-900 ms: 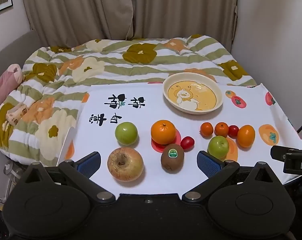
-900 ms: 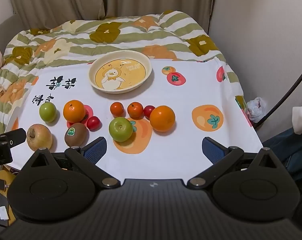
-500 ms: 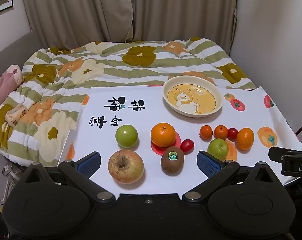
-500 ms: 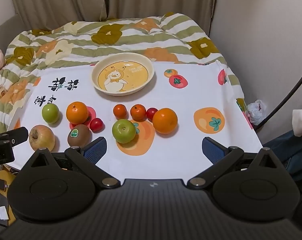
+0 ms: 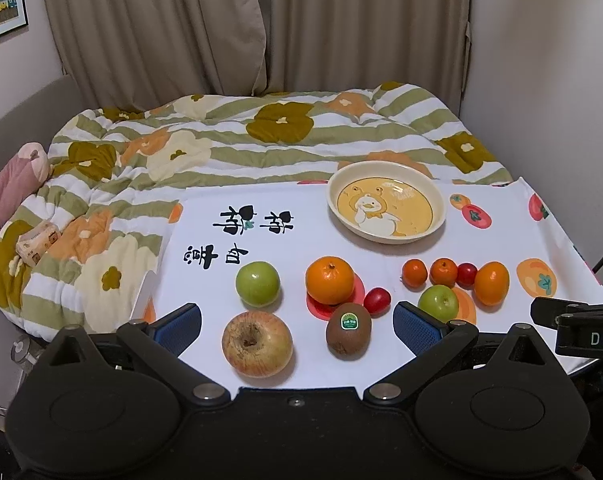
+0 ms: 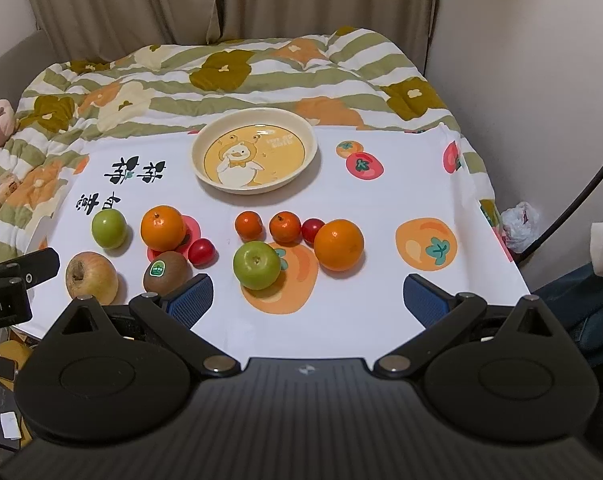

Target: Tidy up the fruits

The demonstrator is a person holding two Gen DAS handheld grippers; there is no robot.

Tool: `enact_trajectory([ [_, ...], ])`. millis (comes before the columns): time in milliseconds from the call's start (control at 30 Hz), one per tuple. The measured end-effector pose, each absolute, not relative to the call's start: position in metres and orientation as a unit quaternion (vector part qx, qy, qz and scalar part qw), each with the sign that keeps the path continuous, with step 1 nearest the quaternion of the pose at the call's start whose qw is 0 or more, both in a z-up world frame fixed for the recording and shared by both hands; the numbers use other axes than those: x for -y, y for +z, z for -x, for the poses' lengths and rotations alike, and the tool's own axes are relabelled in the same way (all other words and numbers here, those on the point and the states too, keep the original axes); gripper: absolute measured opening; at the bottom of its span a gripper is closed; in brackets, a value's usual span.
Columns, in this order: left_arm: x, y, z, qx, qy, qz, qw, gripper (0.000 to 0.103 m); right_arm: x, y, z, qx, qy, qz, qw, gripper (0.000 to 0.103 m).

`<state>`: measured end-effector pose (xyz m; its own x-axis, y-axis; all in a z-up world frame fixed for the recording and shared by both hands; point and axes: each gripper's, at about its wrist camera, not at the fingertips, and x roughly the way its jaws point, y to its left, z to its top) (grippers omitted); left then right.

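Note:
Fruit lies on a white printed cloth [image 5: 301, 216] over a bed. A yellow duck bowl [image 5: 386, 207] [image 6: 255, 155] stands empty at the back. In front of it are a green apple [image 5: 258, 283], a big orange [image 5: 330, 280], a reddish apple [image 5: 257, 343], a kiwi [image 5: 348, 330], a second green apple [image 6: 256, 265], another orange [image 6: 338, 244], two small tangerines [image 6: 248, 225] and cherry tomatoes [image 6: 201, 251]. My left gripper [image 5: 297, 324] stands open above the near edge, the reddish apple and kiwi framed between its fingers. The right gripper [image 6: 307, 298] is open over bare cloth.
A striped flowered quilt [image 5: 229, 148] covers the bed behind the cloth. Curtains hang at the back and a wall [image 6: 541, 80] stands close on the right. A pink plush [image 5: 9, 188] and a tissue pack [image 5: 37, 240] lie at the left. A white plastic bag [image 6: 521, 224] sits by the wall.
Both views have shifted slightly; the fruit and bowl sit a little lower in frame, as both grippers tilt or pull back a bit. No fruit has moved.

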<state>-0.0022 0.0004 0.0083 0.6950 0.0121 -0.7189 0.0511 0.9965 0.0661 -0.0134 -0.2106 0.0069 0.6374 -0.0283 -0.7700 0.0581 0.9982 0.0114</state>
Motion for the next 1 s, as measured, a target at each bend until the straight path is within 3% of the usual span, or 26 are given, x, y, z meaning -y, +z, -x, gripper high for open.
enact_trajectory([
  [1000,-0.0035,0.0077,0.0027,-0.387,-0.005,-0.038,0.921,0.103,0.2136,0.0058,0.0131,-0.426,-0.025,-0.019,0.904,0.103],
])
